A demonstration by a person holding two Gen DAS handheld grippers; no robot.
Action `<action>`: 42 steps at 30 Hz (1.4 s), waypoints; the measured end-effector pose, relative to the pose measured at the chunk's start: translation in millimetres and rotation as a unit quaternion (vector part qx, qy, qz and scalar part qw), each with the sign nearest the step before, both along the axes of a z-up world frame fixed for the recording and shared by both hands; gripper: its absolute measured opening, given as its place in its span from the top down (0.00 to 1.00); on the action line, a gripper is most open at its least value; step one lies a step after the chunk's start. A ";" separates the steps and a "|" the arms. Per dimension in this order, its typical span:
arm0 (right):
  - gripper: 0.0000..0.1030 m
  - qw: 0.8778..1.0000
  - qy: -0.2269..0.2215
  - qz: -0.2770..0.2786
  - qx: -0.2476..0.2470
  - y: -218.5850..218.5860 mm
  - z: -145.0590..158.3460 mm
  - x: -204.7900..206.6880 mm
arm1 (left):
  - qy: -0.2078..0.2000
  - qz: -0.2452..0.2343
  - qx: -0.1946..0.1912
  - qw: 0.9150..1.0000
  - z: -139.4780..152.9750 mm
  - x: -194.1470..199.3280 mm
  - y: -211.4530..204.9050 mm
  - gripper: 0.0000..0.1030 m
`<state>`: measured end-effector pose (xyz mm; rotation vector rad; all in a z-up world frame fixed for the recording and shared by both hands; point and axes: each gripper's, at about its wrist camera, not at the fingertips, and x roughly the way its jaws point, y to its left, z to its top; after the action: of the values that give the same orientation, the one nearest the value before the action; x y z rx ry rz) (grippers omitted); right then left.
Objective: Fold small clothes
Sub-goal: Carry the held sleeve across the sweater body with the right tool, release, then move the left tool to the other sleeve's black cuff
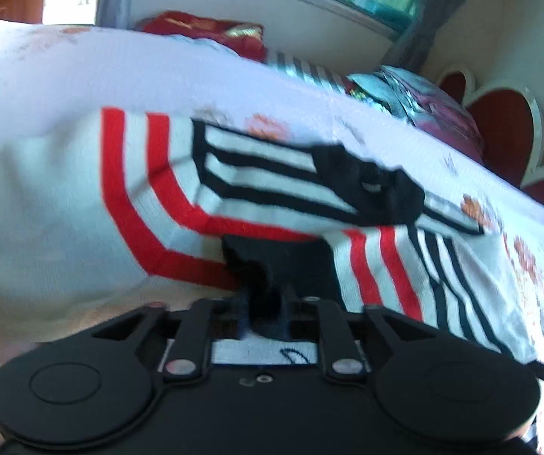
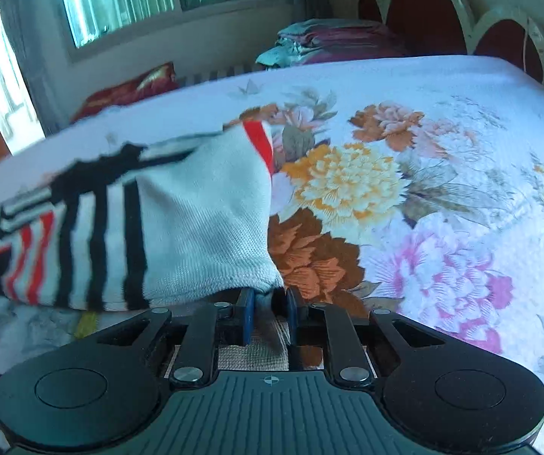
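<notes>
A small white knit sweater (image 1: 82,197) with red and black stripes lies partly lifted over a floral bedsheet (image 2: 442,189). My left gripper (image 1: 266,303) is shut on a black edge of the sweater, which bunches between its fingers. My right gripper (image 2: 268,303) is shut on a white corner of the same sweater (image 2: 203,227), and the cloth rises up and to the left from it. Both fingertip pairs are mostly hidden by the fabric.
A stack of folded clothes (image 2: 328,41) sits at the far side of the bed near the red and white headboard (image 2: 442,11). A red cushion (image 2: 127,87) lies by the window wall. The headboard (image 1: 507,129) shows at right in the left wrist view.
</notes>
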<state>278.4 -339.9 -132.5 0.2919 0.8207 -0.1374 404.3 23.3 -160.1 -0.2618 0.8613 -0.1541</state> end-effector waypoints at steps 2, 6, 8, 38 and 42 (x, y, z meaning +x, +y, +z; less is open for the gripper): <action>0.81 1.000 -0.011 0.000 0.010 -4.9 9.7 -6.6 | -0.025 0.009 0.003 1.000 12.7 -6.1 2.9 0.61; 0.62 0.999 -0.033 -0.007 0.023 -17.4 22.6 7.6 | -0.065 -0.009 0.015 0.998 28.5 -9.4 -9.4 0.50; 0.59 0.999 -0.033 -0.012 0.026 -23.1 20.5 25.9 | -0.064 -0.033 0.017 0.997 26.9 -5.3 -21.7 0.48; 0.91 0.997 -0.066 0.023 -0.018 -7.4 14.7 117.7 | -0.044 -0.076 0.050 0.995 -7.3 9.8 -56.2 0.43; 0.91 0.997 -0.033 0.058 -0.040 20.9 -1.4 118.0 | -0.028 -0.080 0.055 0.995 -18.5 14.6 -55.1 0.42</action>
<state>396.4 -319.0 -133.9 0.1733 0.7618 -0.0518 418.9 -31.8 -178.6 -0.0850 0.8310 -0.2608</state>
